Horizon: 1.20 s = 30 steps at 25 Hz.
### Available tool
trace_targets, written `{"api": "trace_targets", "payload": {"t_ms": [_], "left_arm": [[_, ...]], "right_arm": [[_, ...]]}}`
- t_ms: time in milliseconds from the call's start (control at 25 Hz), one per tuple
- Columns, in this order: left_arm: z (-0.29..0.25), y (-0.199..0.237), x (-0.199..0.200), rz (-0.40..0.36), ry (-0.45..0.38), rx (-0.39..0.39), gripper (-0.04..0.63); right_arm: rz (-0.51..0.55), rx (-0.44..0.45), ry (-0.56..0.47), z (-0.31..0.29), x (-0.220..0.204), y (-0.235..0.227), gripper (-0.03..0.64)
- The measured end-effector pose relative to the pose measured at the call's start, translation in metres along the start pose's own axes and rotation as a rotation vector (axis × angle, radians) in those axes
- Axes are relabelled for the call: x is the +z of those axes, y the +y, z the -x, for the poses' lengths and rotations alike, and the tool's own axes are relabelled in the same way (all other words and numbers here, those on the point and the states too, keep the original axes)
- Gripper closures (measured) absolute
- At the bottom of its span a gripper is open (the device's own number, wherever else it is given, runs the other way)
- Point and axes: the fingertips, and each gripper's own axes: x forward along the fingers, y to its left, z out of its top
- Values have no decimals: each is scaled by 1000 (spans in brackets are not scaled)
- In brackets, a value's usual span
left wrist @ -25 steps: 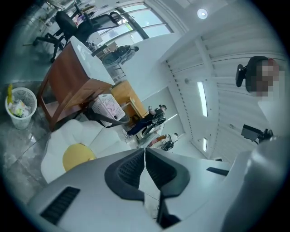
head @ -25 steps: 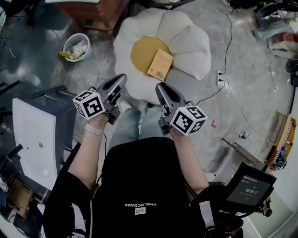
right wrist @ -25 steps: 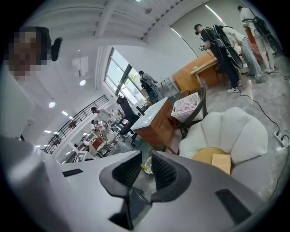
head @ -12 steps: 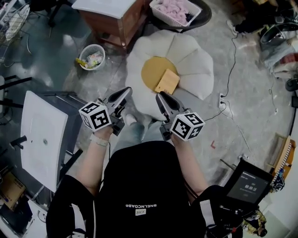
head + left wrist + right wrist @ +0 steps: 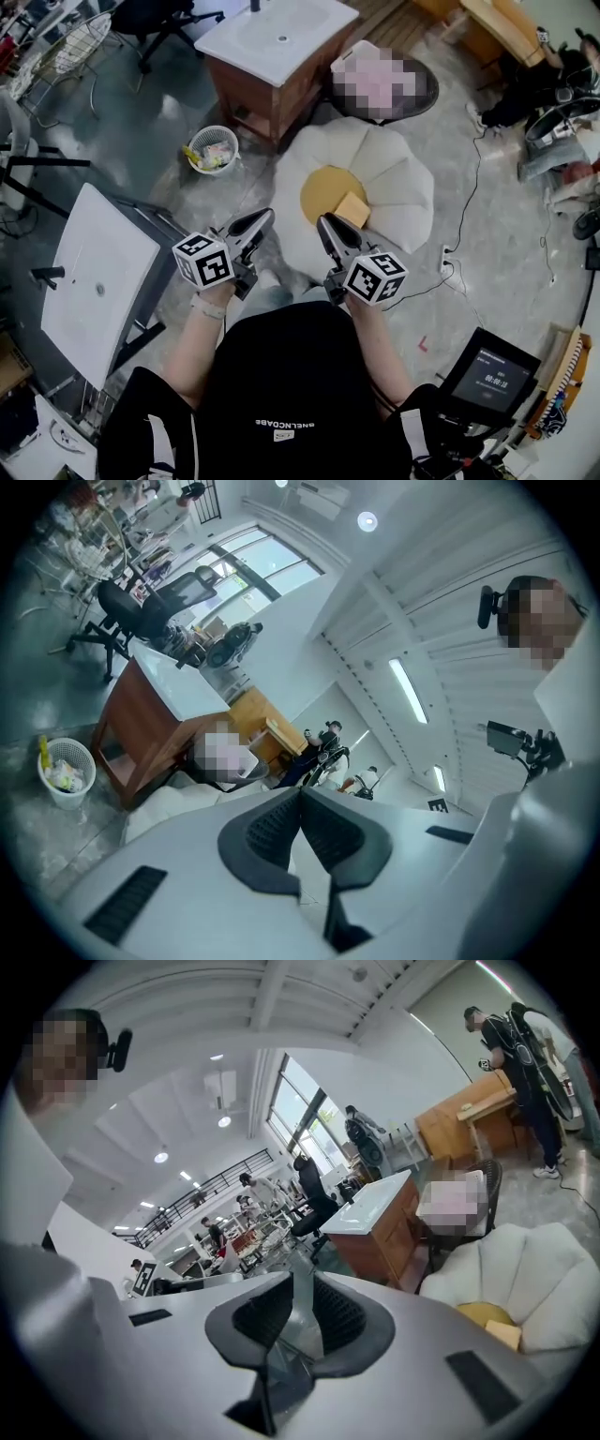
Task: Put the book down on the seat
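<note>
Tan flat book [image 5: 352, 208] with square corners lies on the round mustard-yellow centre of the white flower-shaped cushion seat [image 5: 398, 178], ahead of both grippers and closest to the right gripper [image 5: 323, 222], a little to the right of its tips. In the right gripper view the book's corner [image 5: 507, 1334] shows low on the right against the puffy, smooth petals [image 5: 534, 1279]. The left gripper [image 5: 265, 215] has its 2 ribbed dark pads pressed together at the tip with nothing between them. The right gripper's 2 pads stand a narrow slit apart, also empty. Both are held over the near edge of the seat, well apart from the book. Bare grey concrete floor lies open to the left of the left gripper. To the right of the right gripper a thin black cable [image 5: 466, 178] runs past the seat's rim to a white power strip [image 5: 445, 260]. Ahead and left of the left gripper stands a white mesh wastebasket [image 5: 199, 141] holding yellow, green and pink scraps. Beyond it is a brown wooden cabinet [image 5: 272, 89] with a glossy white basin top. Behind the seat sits a dark round basket [image 5: 427, 86]; its contents cannot be told.
</note>
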Motion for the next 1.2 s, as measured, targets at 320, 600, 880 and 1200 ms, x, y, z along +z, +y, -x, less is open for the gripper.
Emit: {"api": "trace_targets", "payload": {"t_ms": [320, 600, 880, 1200], "left_arm": [[29, -2, 33, -53, -63, 43, 580], [57, -42, 61, -106, -110, 66, 580], [79, -47, 88, -136, -193, 96, 580], [93, -48, 90, -143, -218, 111, 579]], "right_arm": [[55, 68, -8, -23, 22, 34, 532], [95, 130, -13, -17, 46, 76, 532], [138, 207, -21, -28, 57, 109, 532], [171, 254, 5, -39, 52, 128, 532]]}}
